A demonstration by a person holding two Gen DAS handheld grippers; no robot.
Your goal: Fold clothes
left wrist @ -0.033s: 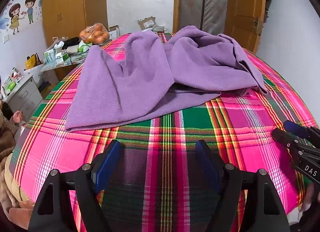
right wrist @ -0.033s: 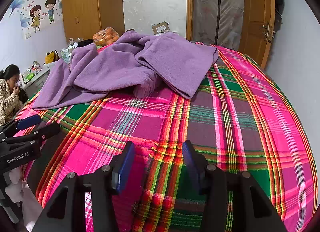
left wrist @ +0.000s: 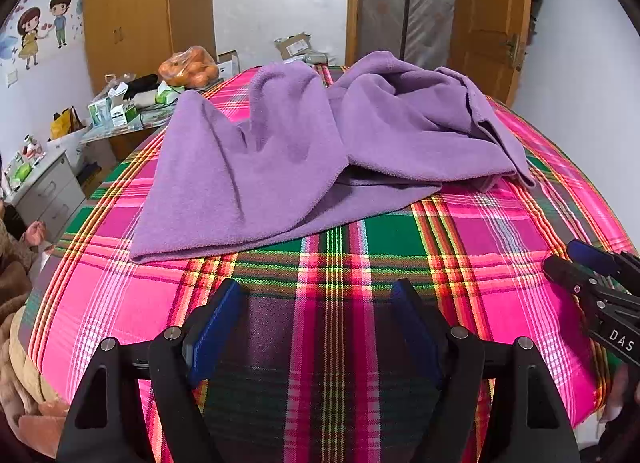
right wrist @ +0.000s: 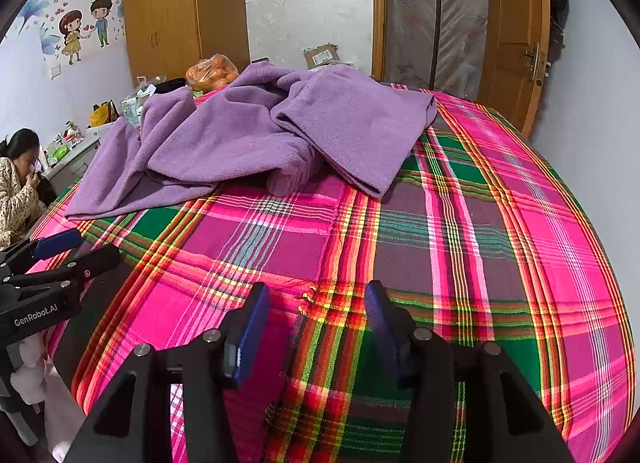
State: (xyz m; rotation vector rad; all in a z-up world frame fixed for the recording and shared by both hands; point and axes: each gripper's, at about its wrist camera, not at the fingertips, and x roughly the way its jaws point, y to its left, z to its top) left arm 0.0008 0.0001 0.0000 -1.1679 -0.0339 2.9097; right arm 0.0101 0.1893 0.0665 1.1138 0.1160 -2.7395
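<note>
A crumpled purple fleece garment (left wrist: 300, 143) (right wrist: 248, 135) lies on the far half of a bed covered by a pink and green plaid sheet (left wrist: 392, 235) (right wrist: 480, 223). Its near hem spreads flat toward the left corner. My left gripper (left wrist: 318, 291) hovers over the bare sheet just short of that hem, jaws wide open and empty. My right gripper (right wrist: 318, 291) is also open with nothing between its blue pads, above the sheet well in front of the garment's folded right part. Each gripper shows in the other's view: the right gripper (left wrist: 576, 263) and the left gripper (right wrist: 76, 249).
A bag of oranges (left wrist: 190, 69) and boxes sit on a cluttered desk (left wrist: 120, 107) behind the bed's left side. A grey drawer unit (left wrist: 48, 191) and a seated person (right wrist: 16, 187) are at the left. A wooden door (left wrist: 492, 23) stands at the back right.
</note>
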